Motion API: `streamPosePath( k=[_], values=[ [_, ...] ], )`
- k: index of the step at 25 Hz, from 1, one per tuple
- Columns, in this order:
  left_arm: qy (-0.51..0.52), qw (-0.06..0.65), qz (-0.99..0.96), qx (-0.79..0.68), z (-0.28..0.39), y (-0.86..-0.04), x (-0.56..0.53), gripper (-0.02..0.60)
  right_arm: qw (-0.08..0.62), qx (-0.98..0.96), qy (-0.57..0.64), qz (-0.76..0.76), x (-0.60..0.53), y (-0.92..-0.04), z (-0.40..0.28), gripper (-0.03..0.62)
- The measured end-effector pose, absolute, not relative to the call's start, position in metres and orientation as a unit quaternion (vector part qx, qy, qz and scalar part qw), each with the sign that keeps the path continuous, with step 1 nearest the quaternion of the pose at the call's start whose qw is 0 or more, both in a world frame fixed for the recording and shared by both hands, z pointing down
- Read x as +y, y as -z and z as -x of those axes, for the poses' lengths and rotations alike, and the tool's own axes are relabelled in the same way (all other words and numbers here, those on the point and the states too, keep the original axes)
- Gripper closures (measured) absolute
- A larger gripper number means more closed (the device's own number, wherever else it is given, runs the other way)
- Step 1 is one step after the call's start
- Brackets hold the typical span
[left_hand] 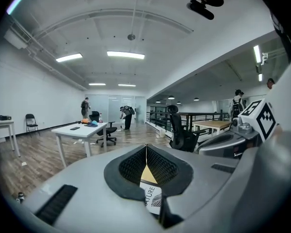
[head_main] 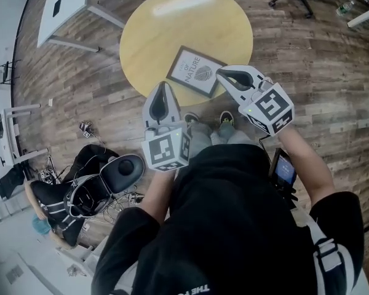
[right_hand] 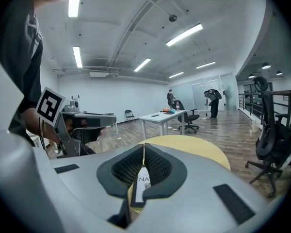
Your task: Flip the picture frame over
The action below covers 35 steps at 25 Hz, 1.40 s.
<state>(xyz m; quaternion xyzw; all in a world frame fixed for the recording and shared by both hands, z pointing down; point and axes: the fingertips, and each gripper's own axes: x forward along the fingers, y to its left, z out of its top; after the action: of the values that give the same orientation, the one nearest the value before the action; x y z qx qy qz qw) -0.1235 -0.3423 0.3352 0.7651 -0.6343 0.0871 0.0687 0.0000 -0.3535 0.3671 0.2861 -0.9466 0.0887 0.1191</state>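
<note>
Picture frame (head_main: 195,70) with "NATURE" print, face-up on round yellow table (head_main: 154,35)

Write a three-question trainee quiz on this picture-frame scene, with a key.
1. True or false: the picture frame lies print side up on the round yellow table.
2. Multiple choice: the left gripper is A) shut on the frame, B) shut and empty, C) wide open.
3. Fill in: the right gripper has its jaws ____, with nothing between them.

Key: 1 true; 2 B; 3 shut.
</note>
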Motion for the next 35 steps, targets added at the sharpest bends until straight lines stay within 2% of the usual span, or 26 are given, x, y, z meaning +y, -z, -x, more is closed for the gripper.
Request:
streamPosePath(
  k=[10, 22, 25, 29, 32, 35],
  values=[
    [-0.098, 0.091, -0.762, -0.634, 0.143, -0.370, -0.364, 0.558, 0.183, -0.947, -0.068, -0.256, -0.369, -0.409, 0.027, 0.572],
    [-0.124, 0.142, -0.755, -0.629, 0.150, -0.452, -0.368, 0.558, 0.269, -0.939, -0.070, -0.202, -0.349, -0.492, 0.037, 0.567],
    [-0.118, 0.159, -0.750, -0.631, 0.151, -0.471, -0.367, 0.558, 0.298, -0.936, -0.067, -0.173, -0.340, -0.512, 0.041, 0.482],
    [-0.123, 0.171, -0.746, -0.632, 0.152, -0.500, -0.369, 0.558, 0.330, -0.931, -0.036, -0.151, -0.333, -0.539, 0.048, 0.449],
    [-0.138, 0.177, -0.741, -0.632, 0.153, -0.520, -0.363, 0.558, 0.372, -0.920, 0.030, -0.121, -0.314, -0.565, 0.056, 0.366],
    [-0.145, 0.176, -0.742, -0.630, 0.154, -0.531, -0.368, 0.558, 0.406, -0.904, 0.099, -0.092, -0.305, -0.587, 0.064, 0.337]
  ],
)
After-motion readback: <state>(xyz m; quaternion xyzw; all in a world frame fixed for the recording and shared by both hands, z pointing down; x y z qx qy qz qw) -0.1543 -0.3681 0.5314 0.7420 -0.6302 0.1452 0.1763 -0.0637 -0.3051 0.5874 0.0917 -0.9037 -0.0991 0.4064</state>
